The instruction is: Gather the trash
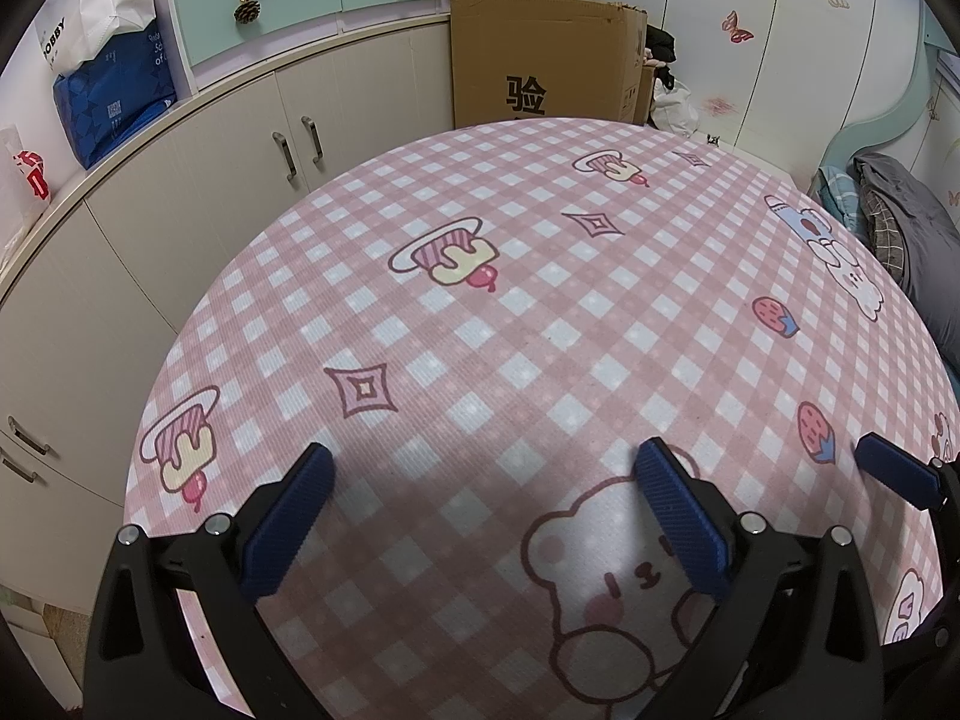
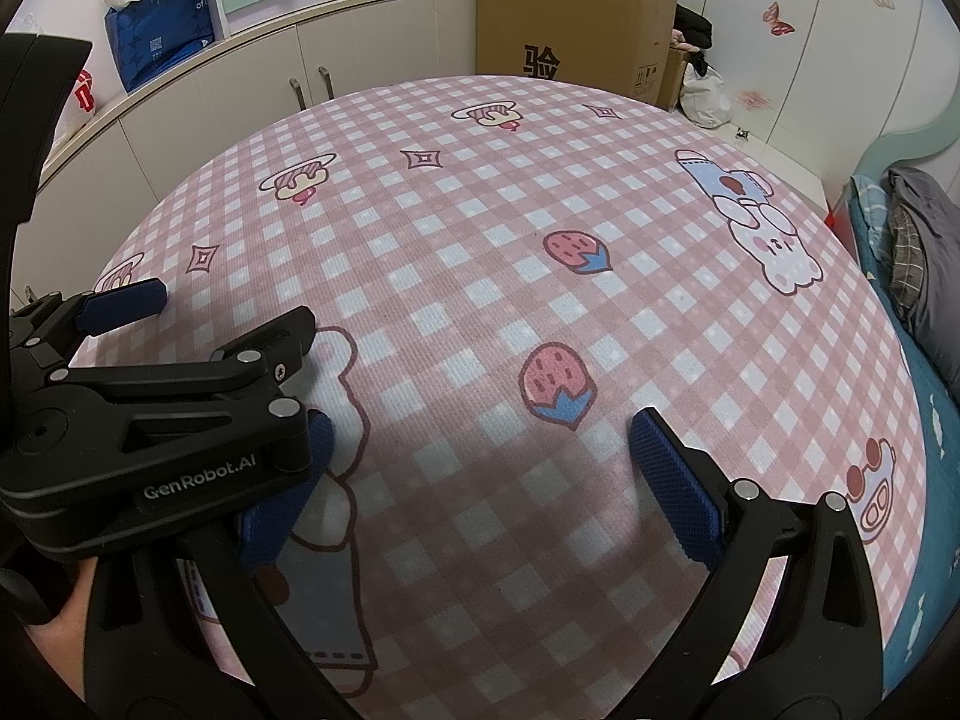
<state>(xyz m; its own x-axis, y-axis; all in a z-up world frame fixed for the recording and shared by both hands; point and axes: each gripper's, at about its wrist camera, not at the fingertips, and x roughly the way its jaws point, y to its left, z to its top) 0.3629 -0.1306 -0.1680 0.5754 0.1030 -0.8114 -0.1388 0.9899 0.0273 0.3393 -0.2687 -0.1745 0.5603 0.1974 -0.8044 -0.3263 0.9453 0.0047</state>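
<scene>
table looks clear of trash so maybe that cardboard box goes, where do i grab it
The cardboard box stands upright behind the table with its top open. Its flat walls look too wide for the jaws, and its base is hidden. Probably pinch the thin top rim, coming from above across the table's far edge. Expect the card to bend.

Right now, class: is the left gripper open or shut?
Open. The left gripper has its blue fingers spread wide over the pink checked tablecloth, with nothing between them.
</scene>
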